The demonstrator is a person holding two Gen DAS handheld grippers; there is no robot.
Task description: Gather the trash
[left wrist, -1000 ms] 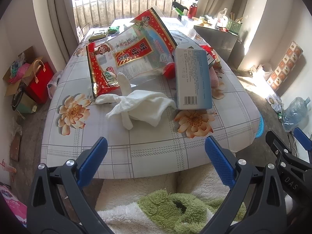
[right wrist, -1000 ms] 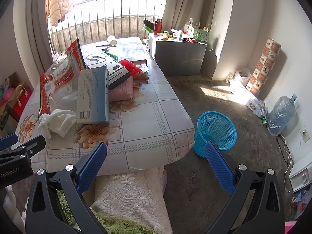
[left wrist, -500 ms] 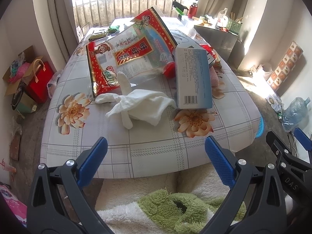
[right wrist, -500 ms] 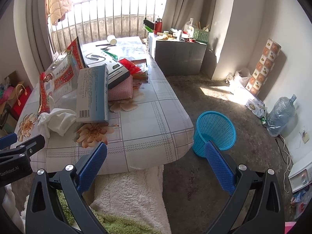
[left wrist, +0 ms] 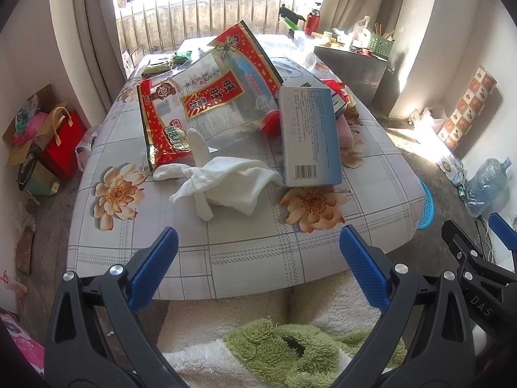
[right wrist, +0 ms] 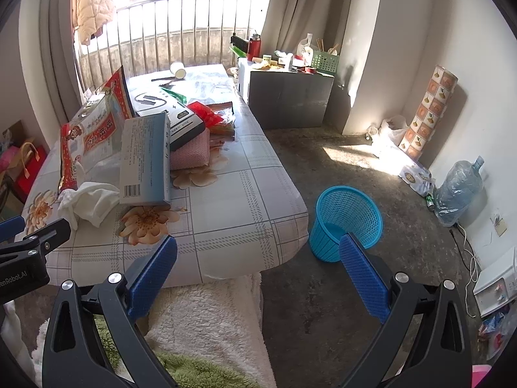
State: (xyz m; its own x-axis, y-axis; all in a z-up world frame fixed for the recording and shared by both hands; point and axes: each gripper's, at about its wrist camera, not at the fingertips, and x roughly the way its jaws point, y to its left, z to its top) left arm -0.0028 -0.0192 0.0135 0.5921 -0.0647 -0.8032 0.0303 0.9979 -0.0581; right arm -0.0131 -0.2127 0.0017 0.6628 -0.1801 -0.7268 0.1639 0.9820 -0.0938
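A crumpled white tissue (left wrist: 226, 181) lies on the flowered table (left wrist: 245, 252), also in the right wrist view (right wrist: 89, 202). Behind it lie a red snack bag (left wrist: 200, 103) and a blue-grey carton (left wrist: 308, 139), also seen from the right (right wrist: 145, 158). A blue mesh waste basket (right wrist: 345, 223) stands on the floor right of the table. My left gripper (left wrist: 258, 258) is open and empty, short of the table's front edge. My right gripper (right wrist: 258, 262) is open and empty, between table corner and basket.
A pink cloth (right wrist: 190, 152), a black-and-white box (right wrist: 168, 110) and red wrappers (right wrist: 206, 114) sit further back. A grey cabinet (right wrist: 287, 100) stands beyond. A water jug (right wrist: 458, 187) leans at the right wall. Red bags (left wrist: 61, 142) stand left of the table.
Both views have shifted very slightly; the table looks a touch nearer. Nothing was taken or let go.
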